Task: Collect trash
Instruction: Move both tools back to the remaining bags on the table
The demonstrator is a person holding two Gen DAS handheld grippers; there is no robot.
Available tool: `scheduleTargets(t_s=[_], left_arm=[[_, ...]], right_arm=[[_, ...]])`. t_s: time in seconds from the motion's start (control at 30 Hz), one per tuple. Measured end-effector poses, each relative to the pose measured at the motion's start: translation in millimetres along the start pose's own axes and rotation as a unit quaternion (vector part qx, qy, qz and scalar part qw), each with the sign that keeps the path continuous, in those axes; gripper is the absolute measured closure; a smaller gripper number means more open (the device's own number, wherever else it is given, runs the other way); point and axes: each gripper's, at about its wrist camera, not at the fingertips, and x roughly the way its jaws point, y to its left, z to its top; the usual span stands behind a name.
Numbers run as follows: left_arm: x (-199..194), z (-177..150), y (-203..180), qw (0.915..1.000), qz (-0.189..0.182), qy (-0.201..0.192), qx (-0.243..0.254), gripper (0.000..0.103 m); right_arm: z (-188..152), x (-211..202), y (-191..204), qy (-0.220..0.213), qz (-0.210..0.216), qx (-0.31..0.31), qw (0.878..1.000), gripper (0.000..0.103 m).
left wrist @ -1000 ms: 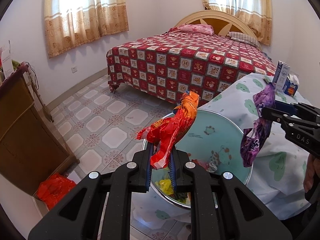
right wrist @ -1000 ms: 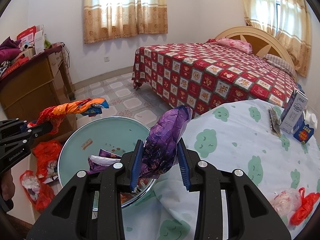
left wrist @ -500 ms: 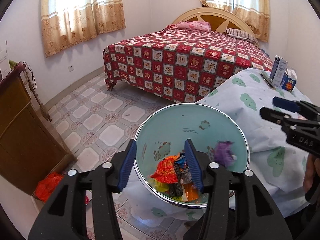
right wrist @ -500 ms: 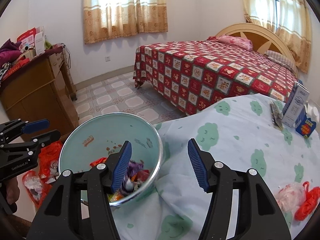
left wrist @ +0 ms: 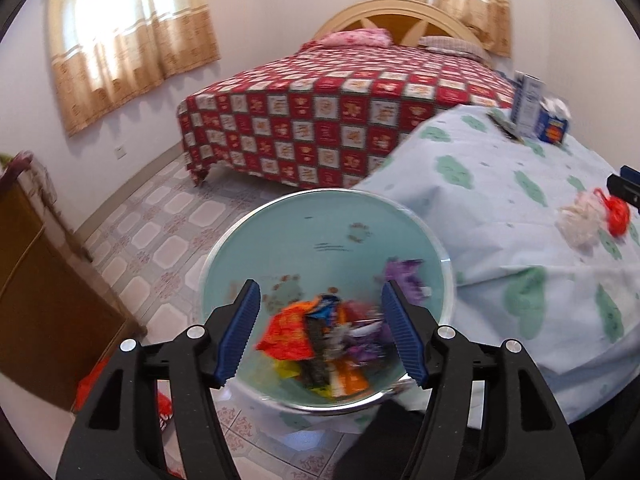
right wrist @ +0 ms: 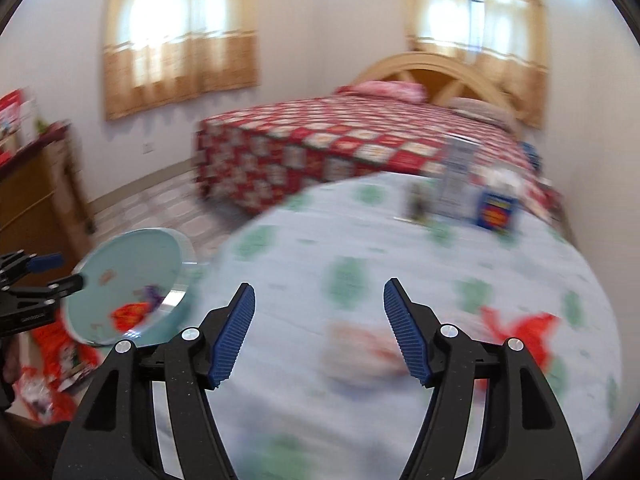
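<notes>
A teal metal-rimmed bin stands beside the table and holds several wrappers, among them an orange-red one and a purple one. My left gripper is open and empty above the bin. My right gripper is open and empty over the table, above a blurred whitish bag and a red bag. The same two bags show in the left wrist view, the white one beside the red one. The bin also shows at the left of the right wrist view.
The round table has a pale cloth with green clouds. Cartons stand at its far edge. A bed with a red checked cover lies behind. A wooden cabinet stands left, with red bags on the floor.
Both grippers let go of their wrappers, which dropped into the bin. The right gripper has since swung right over the table toward the bags; the left stays over the bin.
</notes>
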Motion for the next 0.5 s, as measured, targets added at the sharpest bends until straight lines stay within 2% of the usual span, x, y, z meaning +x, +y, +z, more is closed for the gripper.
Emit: scheduleTargets(t_s=[0.03, 0.23, 0.33, 0.5], left_arm=[[0, 1, -8, 1.0000, -0.004, -0.002, 0.006, 0.040], [7, 22, -59, 0.9993, -0.019, -0.023, 0.021, 0.035], [12, 34, -81, 0.9989, -0.034, -0.027, 0.016, 0.035], [14, 46, -108, 0.9980, -0.051, -0.031, 0.020, 0.034]], right_arm=[[-7, -2, -25, 0.005, -0.028, 0.023, 0.999, 0.036], [-31, -4, -98, 0.031, -0.101, 0.087, 0.991, 0.036], [-35, 0, -116, 0.042, -0.106, 0.101, 0.988, 0.036], [-38, 14, -132, 0.068, -0.086, 0.119, 0.987, 0.037]])
